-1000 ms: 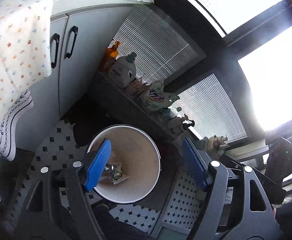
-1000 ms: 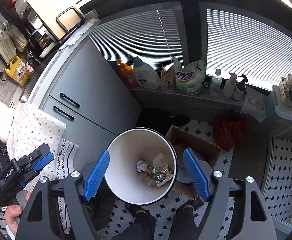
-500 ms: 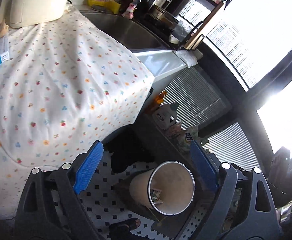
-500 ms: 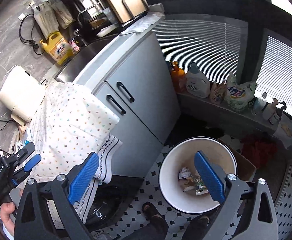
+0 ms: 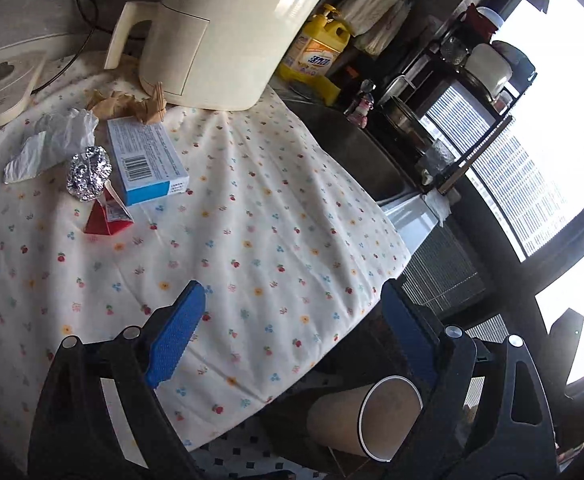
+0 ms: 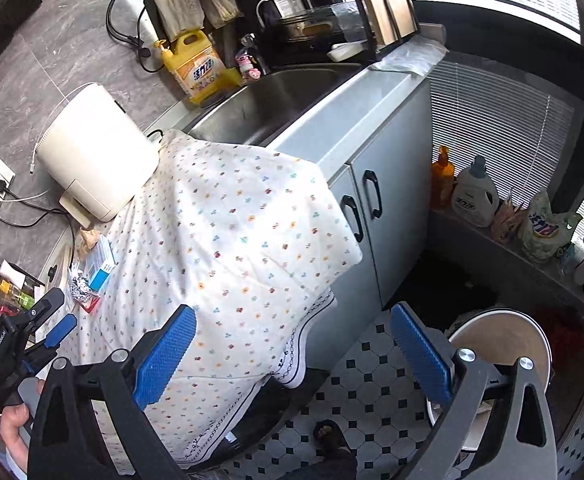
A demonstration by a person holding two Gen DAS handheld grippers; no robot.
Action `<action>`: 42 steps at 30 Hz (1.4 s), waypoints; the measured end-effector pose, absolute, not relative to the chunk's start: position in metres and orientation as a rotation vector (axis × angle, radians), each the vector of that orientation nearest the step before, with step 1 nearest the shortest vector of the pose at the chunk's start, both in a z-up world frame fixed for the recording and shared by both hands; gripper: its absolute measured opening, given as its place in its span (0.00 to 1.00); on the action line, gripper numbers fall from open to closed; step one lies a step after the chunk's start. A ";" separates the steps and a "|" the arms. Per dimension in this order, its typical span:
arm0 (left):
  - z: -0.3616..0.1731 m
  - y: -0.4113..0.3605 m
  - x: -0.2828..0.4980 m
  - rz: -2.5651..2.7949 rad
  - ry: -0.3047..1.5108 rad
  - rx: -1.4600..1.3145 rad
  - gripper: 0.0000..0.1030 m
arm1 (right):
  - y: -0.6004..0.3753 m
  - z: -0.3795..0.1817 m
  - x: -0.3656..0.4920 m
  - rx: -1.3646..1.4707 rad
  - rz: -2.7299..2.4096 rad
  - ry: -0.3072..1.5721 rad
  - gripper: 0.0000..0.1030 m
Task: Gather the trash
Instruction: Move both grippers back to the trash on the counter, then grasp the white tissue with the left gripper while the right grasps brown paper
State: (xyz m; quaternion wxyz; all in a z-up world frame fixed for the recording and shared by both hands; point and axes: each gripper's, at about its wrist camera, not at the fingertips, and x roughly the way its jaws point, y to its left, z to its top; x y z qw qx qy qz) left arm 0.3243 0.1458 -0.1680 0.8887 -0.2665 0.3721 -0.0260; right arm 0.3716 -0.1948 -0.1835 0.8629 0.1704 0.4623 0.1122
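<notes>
Both grippers gape empty, and the left gripper (image 5: pixel 292 336) is nearer the trash: the foil ball (image 5: pixel 89 173) lies ahead and to its left on the floral cloth (image 5: pixel 275 240), touching the blue box (image 5: pixel 145 160).

The floral tablecloth (image 5: pixel 275 240) is viewed closely from above by the left wrist camera, and from farther back, perhaps higher, by the right, which also takes in the sink (image 6: pixel 275 96).
</notes>
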 end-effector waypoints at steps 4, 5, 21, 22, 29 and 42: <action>-0.172 0.191 0.326 0.003 0.755 -0.580 0.86 | -0.156 -0.182 0.381 0.336 0.267 0.958 0.92; -0.173 0.201 0.326 0.019 0.752 -0.588 0.86 | -0.149 -0.182 0.384 0.333 0.272 0.957 0.92; -0.191 0.318 0.357 0.189 0.751 -0.615 0.80 | -0.090 -0.184 0.405 0.280 0.240 0.996 0.92; -0.193 0.323 0.362 0.195 0.763 -0.605 0.80 | -0.089 -0.183 0.406 0.279 0.235 0.998 0.92; -0.220 0.334 0.394 0.209 0.868 -0.537 0.81 | -0.071 -0.179 0.412 0.253 0.231 0.999 0.92; -0.218 0.372 0.343 0.237 0.775 -0.698 0.08 | -0.013 -0.174 0.426 0.179 0.371 1.005 0.92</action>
